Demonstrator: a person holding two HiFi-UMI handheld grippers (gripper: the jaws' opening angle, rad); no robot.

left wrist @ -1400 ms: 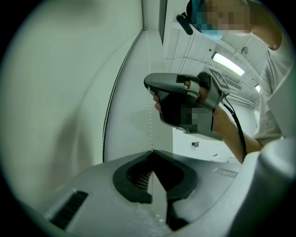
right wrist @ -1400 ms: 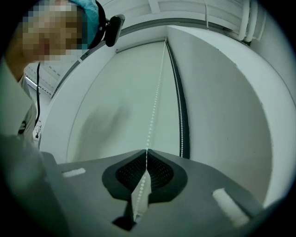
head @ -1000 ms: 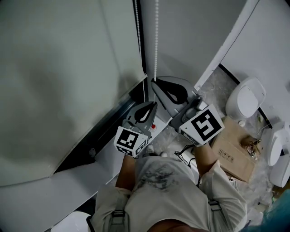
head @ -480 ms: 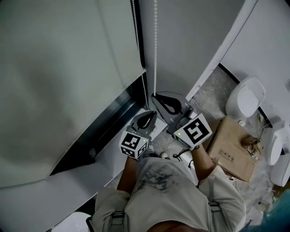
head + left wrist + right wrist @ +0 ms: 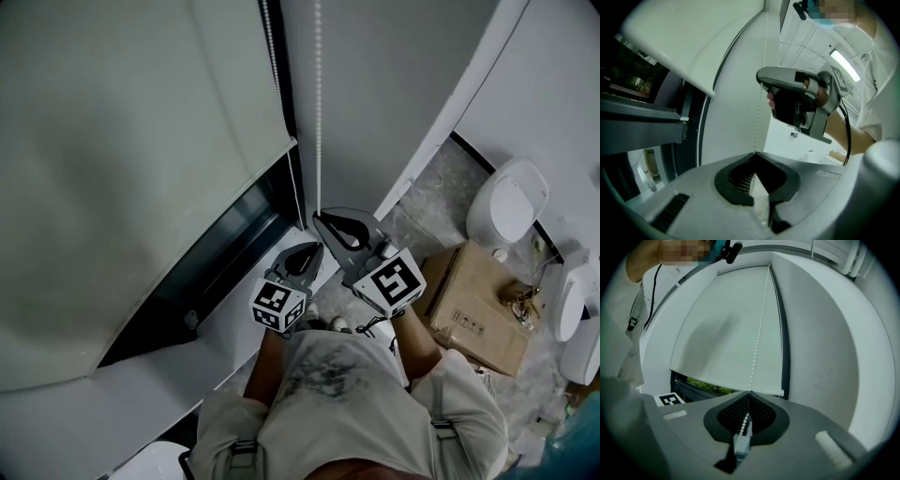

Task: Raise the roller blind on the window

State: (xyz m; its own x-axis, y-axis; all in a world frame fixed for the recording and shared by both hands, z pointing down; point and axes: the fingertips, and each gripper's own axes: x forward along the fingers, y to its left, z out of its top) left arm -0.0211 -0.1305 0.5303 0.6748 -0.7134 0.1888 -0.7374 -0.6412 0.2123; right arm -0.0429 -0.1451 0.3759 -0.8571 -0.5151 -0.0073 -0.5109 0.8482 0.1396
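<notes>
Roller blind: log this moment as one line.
roller blind: partly raised | right gripper: shut on bead chain | left gripper: shut on bead chain, below right

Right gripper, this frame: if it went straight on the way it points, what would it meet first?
Probably the lower part of the roller blind. The right gripper, shut on the bead chain, aims up along the chain at the fabric. Depth is unclear, so I cannot tell how far off it is.

Pale short-sleeved shirt (image 5: 328, 380) with dark print, grey shoulder straps (image 5: 237, 453); grey left gripper (image 5: 316, 247) and right gripper (image 5: 318, 218), black-padded, each with marker cube (image 5: 279, 306); one black cable (image 5: 848, 133).
</notes>
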